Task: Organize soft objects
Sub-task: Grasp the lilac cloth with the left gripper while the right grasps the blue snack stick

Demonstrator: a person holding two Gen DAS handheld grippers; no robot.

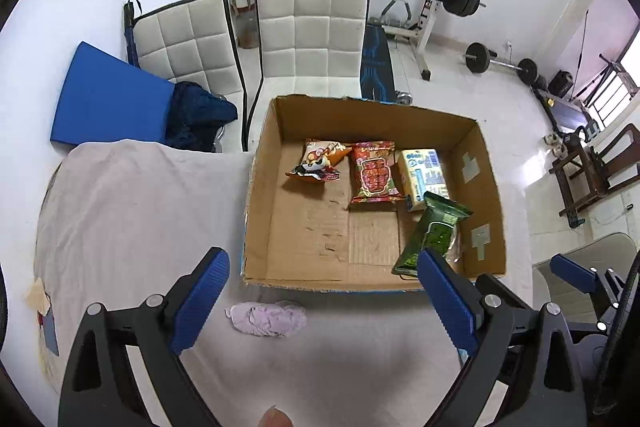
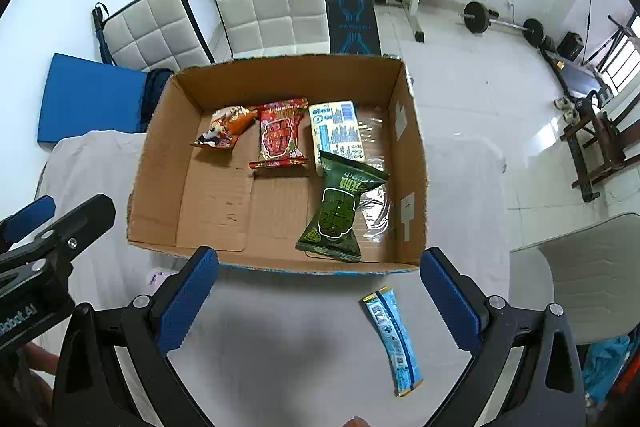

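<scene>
While both tools hang spread and empty above the desk point(image 1: 132, 211), your left tool point(image 1: 324, 301) has the lilac cloth point(image 1: 267, 318) just ahead, your right tool point(image 2: 320, 297) the blue sachet point(image 2: 394, 341); both lie outside the cardboard box point(image 2: 160, 163), probably next to load.

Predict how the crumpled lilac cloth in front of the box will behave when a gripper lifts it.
The cloth lies bunched in soft folds, so it will probably droop and unfold. It looks thin, likely light. Having no round shape, it shouldn't roll.
</scene>
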